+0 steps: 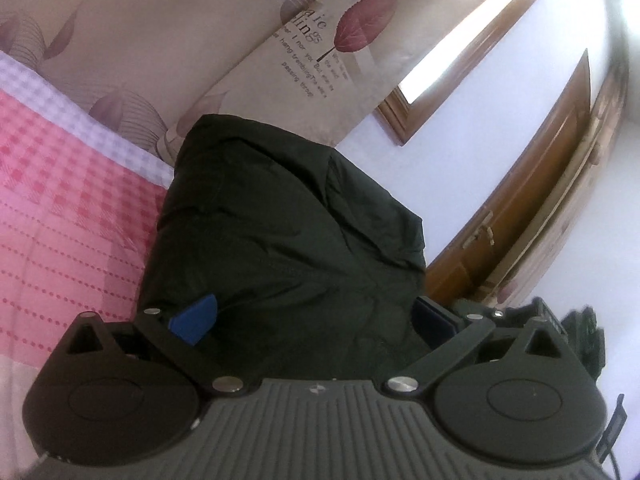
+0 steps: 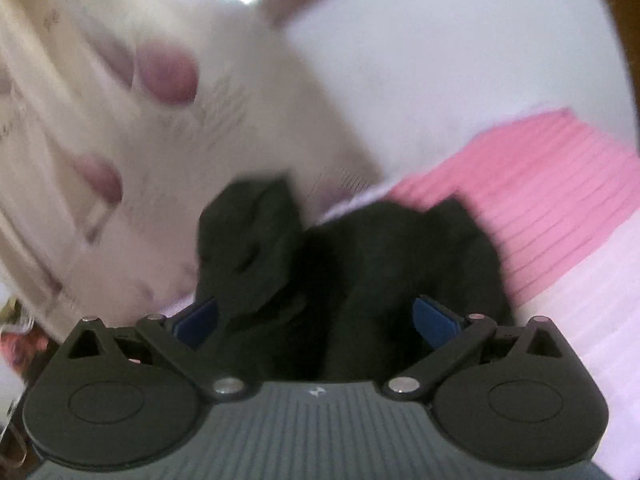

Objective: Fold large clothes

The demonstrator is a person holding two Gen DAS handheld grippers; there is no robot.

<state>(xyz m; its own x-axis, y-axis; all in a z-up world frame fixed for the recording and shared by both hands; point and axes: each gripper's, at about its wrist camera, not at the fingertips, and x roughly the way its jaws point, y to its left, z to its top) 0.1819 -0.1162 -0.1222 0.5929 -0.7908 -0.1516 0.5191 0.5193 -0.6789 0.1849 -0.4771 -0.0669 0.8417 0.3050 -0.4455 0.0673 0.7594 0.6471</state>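
Note:
A dark, bulky garment [image 1: 280,208] lies bunched in a thick mound on the pink checked bedspread [image 1: 72,200]. My left gripper [image 1: 314,316] is open right at its near edge. The blue fingertips [image 1: 194,320] stand wide apart, with the cloth filling the space ahead of them, and no pad visibly presses on it. The right wrist view is blurred. There the same garment [image 2: 380,248] rises in two dark humps in front of my right gripper [image 2: 316,320], which is open, its blue pads [image 2: 434,322] spread wide on either side of the cloth.
A beige curtain [image 1: 280,40] printed with purple leaves and text hangs behind the bed. A wooden-framed window [image 1: 460,40] and a brown wooden door [image 1: 540,184] are on the white wall to the right. Pink bedspread [image 2: 560,184] stretches away to the right of the garment.

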